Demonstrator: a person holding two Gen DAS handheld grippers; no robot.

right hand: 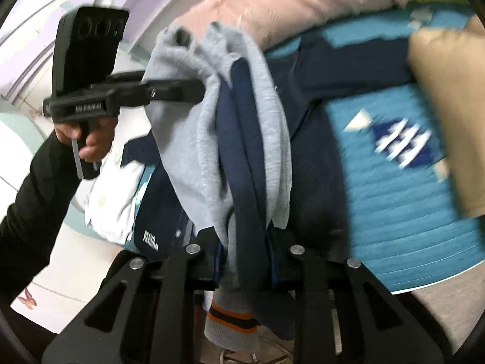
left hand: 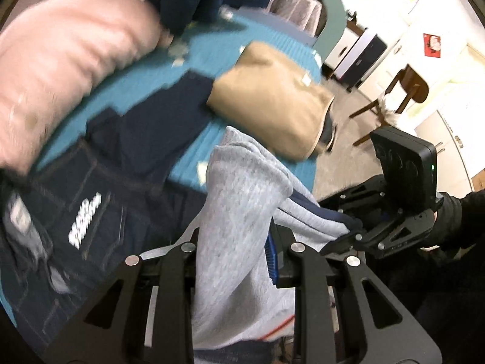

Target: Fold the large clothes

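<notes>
Left wrist view: my left gripper (left hand: pixel 239 261) tilts down, its jaws narrow and clamped on the grey sweatshirt (left hand: pixel 242 200), which bunches up between them. Just to its right, my right gripper (left hand: pixel 348 236) pinches the same garment's navy-trimmed edge; a black sleeve (left hand: pixel 454 221) runs off behind it. Two grippers, one sweatshirt lifted over the teal bedspread (left hand: pixel 266 51). Beyond the left gripper I count one dark denim piece (left hand: pixel 100 212), one tan folded garment (left hand: pixel 269 100) and, blurred, what may be a pink pillow (left hand: pixel 66 60).
</notes>
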